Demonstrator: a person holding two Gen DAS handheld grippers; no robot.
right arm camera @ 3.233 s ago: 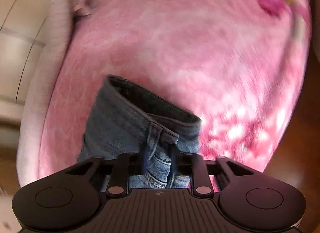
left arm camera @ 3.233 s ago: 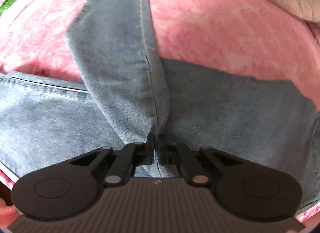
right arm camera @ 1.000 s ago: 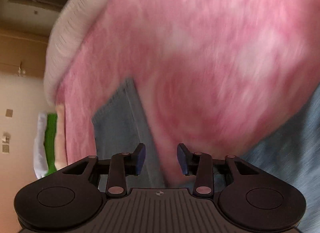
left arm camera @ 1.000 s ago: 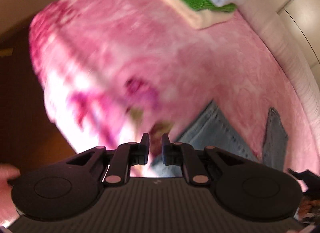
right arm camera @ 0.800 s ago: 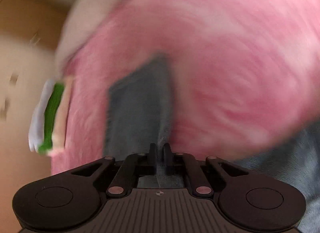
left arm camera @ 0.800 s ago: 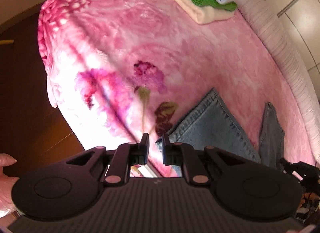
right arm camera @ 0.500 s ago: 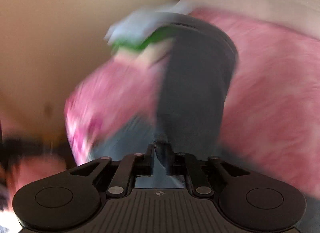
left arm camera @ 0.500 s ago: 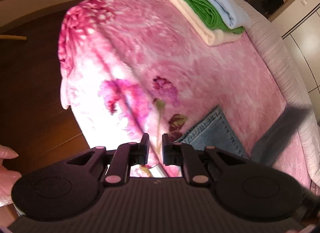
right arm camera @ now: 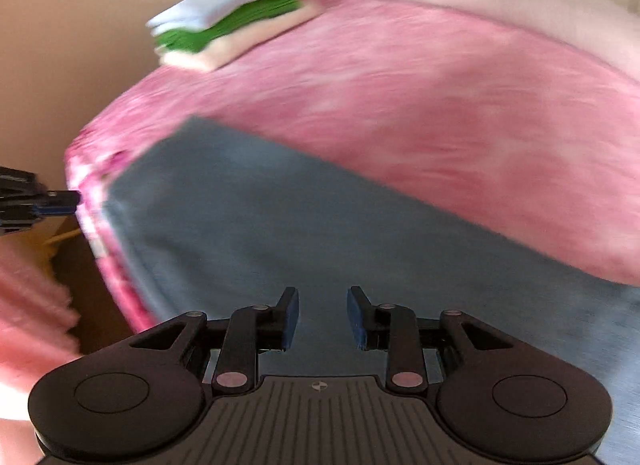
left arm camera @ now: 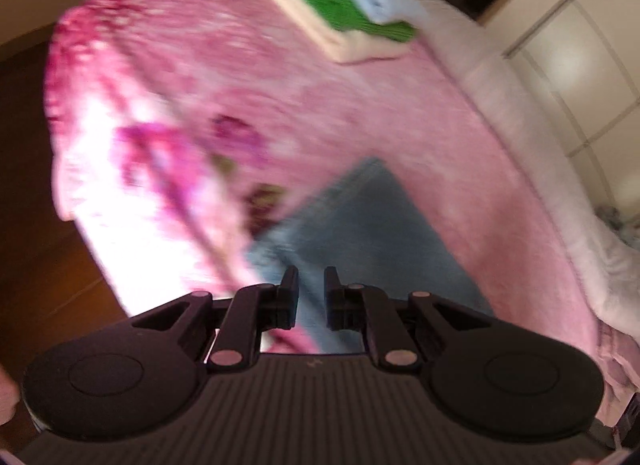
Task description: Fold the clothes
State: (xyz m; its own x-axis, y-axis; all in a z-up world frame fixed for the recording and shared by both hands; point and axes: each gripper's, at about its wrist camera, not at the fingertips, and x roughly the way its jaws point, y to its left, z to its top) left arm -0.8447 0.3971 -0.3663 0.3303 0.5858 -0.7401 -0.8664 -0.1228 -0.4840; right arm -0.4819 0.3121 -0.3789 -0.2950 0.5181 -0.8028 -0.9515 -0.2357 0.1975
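Here we see the jeans (right arm camera: 304, 233) lying flat on the pink blanket (right arm camera: 460, 113), w/ one leg laid lengthwise over the other, near the bed's corner. We judge the first fold, leg onto leg, as done; folding across the length, prob. more than once, is still left, and then presumably stacking w/ the folded pile (left arm camera: 344, 13) at the far end of the bed. The right gripper (right arm camera: 322, 317) hangs over the denim, its jaws about half apart and just been opening, w/ nothing between them: the cloth is let go. The left gripper (left arm camera: 311, 297) points at the jeans' near end by the blanket edge, jaws nearly together w/ a narrow gap, holding nothing. Both views are motion-blurred, so seams and waistband can't be made out. A pink sleeve (right arm camera: 28, 317) shows at the right view's left edge.
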